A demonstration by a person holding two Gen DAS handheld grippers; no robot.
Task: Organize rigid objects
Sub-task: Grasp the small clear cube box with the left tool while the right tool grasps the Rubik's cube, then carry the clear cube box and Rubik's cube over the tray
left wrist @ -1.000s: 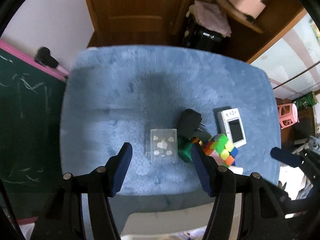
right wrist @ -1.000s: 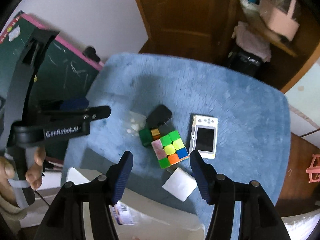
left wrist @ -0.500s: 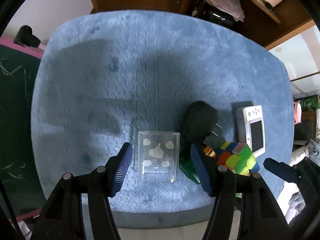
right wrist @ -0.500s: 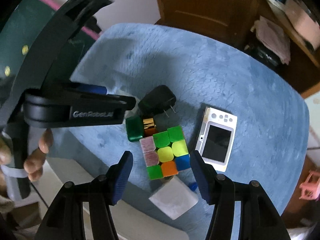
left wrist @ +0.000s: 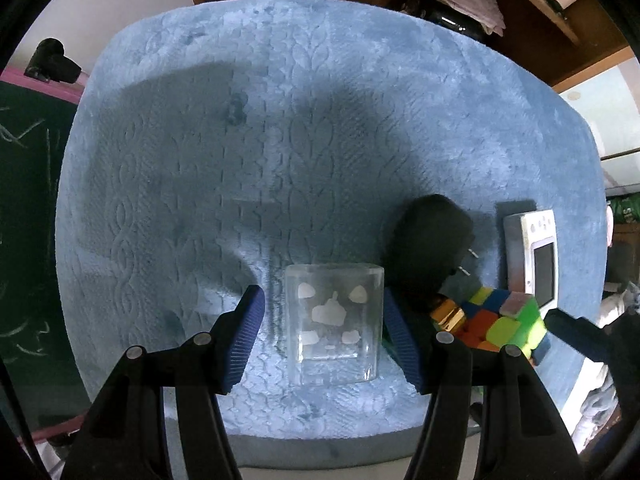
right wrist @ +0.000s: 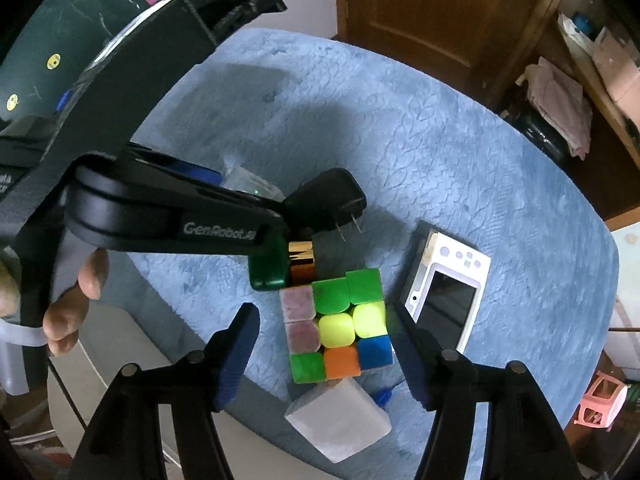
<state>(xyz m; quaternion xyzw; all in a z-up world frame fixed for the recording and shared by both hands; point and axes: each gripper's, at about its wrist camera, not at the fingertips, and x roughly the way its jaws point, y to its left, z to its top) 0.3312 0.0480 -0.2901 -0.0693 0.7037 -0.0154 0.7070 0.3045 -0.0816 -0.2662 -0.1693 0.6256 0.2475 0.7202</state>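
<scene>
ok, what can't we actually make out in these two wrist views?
- Clear engraved glass block: right wrist view shows only a sliver; the left gripper covers it.
- Green and gold lipstick-like tube: partly behind that gripper's finger in both views.
- Black plug adapter: dark and blurred in the left view.
- White rectangular block: missing from the left view.

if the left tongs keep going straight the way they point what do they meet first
Most likely the clear glass block: it sits between the open left tongs, with the right finger nearly against its side. Beyond it lies only blue blanket; depth is hard to judge.
</scene>
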